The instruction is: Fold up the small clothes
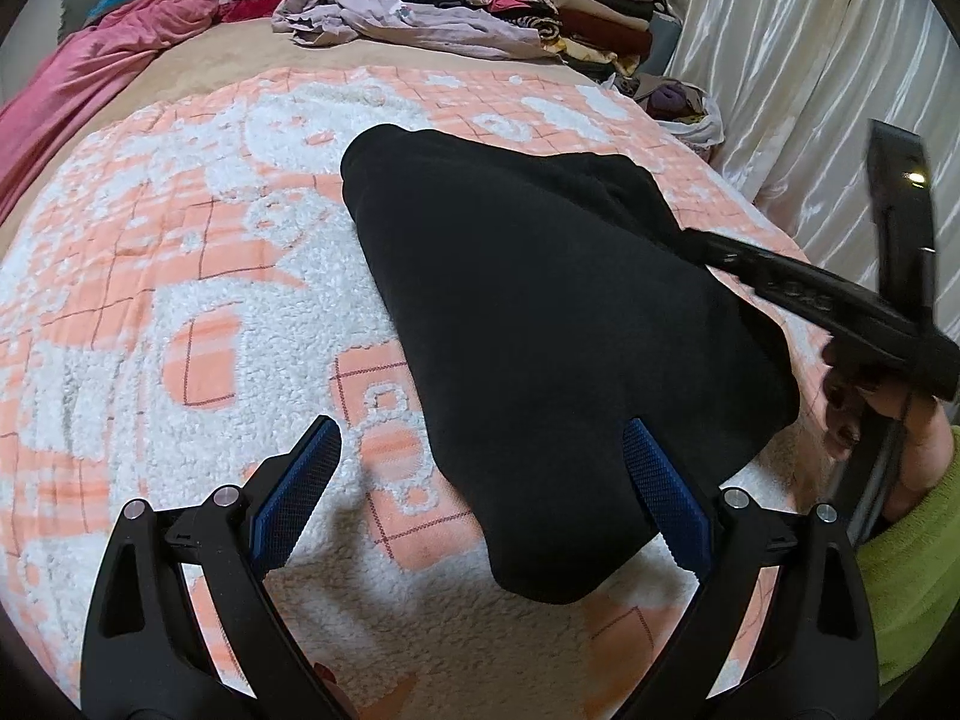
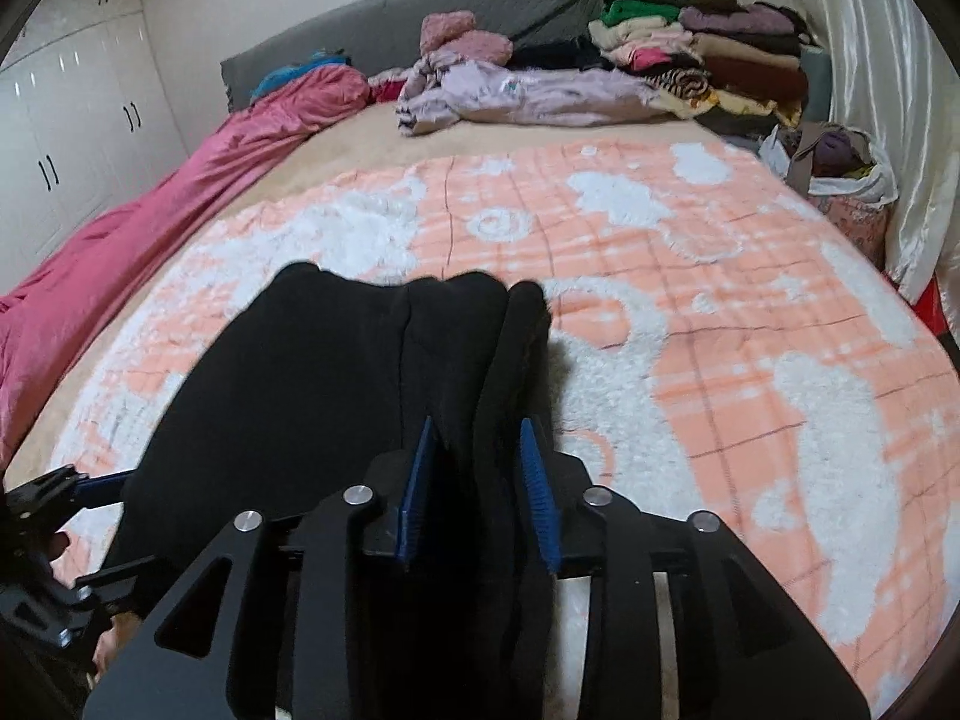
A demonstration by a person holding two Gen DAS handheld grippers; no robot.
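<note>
Black fleece garment (image 1: 540, 324) lies mid-blanket (image 1: 180, 300). My right gripper (image 2: 480, 480) straddles its bunched edge, jaws slack; left gripper (image 1: 480, 492) wide, empty. Soft, limp (take doubled hems).

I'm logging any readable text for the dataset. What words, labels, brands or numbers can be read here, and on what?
None can be read.
The orange and white blanket shows only pictures and a grid, no letters.
The lilac garment carries a small print, too small and blurred to read.
The black garment shows no label.
The folded stack shows no tags.
</note>
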